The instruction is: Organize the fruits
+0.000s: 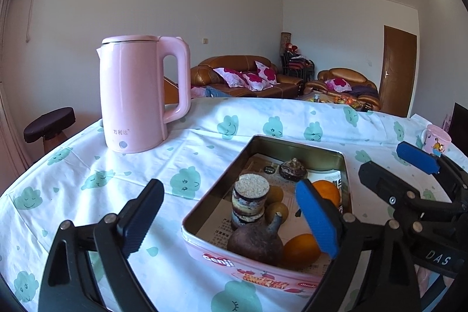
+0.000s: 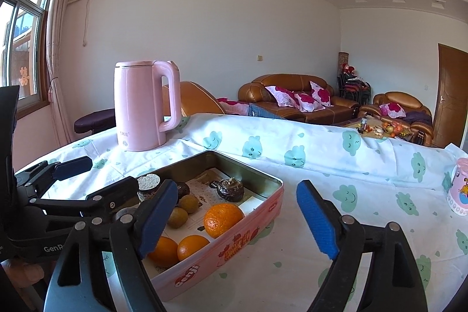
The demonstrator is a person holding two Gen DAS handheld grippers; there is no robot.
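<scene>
A pink rectangular tin (image 1: 201, 209) (image 2: 248, 227) lies on the table, lined with newspaper. Inside are oranges (image 2: 223, 220) (image 1: 301, 250), brownish kiwis (image 2: 188, 203) (image 1: 276, 212), a stack of round cakes (image 1: 251, 195), a dark capped fruit (image 2: 231, 189) and a large dark bulb-shaped one (image 1: 254, 241). My left gripper (image 1: 229, 195) is open at the tin's near left side, one finger over the cloth and the blue pad over the tin. My right gripper (image 2: 238, 186) is open at the tin's right side, with nothing between its pads. Each gripper shows in the other's view, the right (image 1: 381, 157) and the left (image 2: 111, 172).
A pink electric kettle (image 1: 134, 95) (image 2: 140, 107) stands behind the tin on the left. At the table's right edge stands a pink mug (image 1: 435, 139) (image 2: 459, 189). The table carries a white cloth with green cloud prints (image 2: 321, 165). A dark stool (image 1: 48, 122) and sofas lie beyond.
</scene>
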